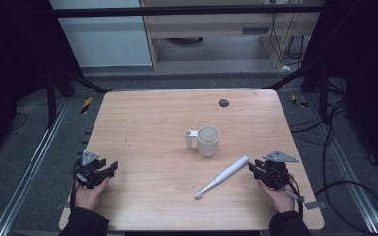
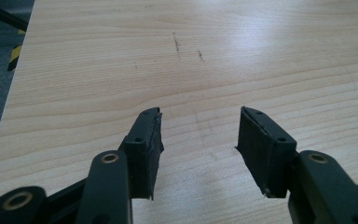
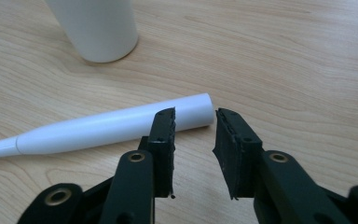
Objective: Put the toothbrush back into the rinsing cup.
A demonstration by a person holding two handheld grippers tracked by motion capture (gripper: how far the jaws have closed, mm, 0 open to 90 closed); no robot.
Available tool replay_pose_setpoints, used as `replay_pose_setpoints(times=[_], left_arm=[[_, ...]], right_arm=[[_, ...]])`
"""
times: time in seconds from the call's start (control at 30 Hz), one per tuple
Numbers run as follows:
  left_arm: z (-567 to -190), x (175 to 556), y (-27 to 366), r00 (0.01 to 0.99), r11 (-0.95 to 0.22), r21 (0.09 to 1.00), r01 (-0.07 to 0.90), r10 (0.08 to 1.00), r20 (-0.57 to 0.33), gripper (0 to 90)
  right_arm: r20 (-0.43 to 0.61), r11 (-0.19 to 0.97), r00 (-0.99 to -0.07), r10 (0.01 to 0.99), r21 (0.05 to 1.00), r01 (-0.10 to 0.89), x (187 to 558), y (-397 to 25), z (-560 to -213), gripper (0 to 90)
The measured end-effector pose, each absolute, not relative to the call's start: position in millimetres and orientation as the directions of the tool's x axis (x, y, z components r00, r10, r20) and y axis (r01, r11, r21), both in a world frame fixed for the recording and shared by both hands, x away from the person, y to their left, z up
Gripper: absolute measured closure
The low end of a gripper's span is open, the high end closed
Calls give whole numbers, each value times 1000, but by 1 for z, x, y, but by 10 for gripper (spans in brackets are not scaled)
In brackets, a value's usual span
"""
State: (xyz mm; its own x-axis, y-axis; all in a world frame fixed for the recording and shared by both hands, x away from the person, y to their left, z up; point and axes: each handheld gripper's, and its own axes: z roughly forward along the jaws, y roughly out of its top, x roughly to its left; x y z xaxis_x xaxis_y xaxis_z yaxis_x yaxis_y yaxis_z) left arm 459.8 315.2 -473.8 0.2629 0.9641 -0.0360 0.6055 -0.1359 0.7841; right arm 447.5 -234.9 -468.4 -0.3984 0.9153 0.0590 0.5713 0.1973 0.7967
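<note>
- The right gripper point(image 1: 254, 168) is sitting just beside the thick butt end of the long white plastic electric toothbrush point(image 1: 222, 176), jaws standing apart with nothing between them
- The right gripper view is showing that blunt end point(image 3: 200, 110) lying just ahead of the jaws, with the white ceramic mug point(image 3: 95, 28) beyond it
- The left gripper point(image 1: 109, 168) is resting near the near-left edge of the pale wooden table point(image 1: 152, 123), jaws spread wide over bare wood
- The toothbrush is lying slantwise, near the mug point(image 1: 206, 140), with open tabletop lying between the grippers
</note>
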Motion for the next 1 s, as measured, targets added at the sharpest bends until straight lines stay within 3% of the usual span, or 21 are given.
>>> replay_pose_setpoints(times=[0.63, 1.0], left_arm=[[-474, 461, 312, 271, -159, 778, 608, 962, -15, 499], [-474, 461, 312, 271, -162, 777, 608, 962, -11, 500]], right_arm=[[57, 217, -421, 905, 790, 573, 473, -214, -469, 887], [49, 231, -420, 906, 775, 589, 490, -208, -479, 897]])
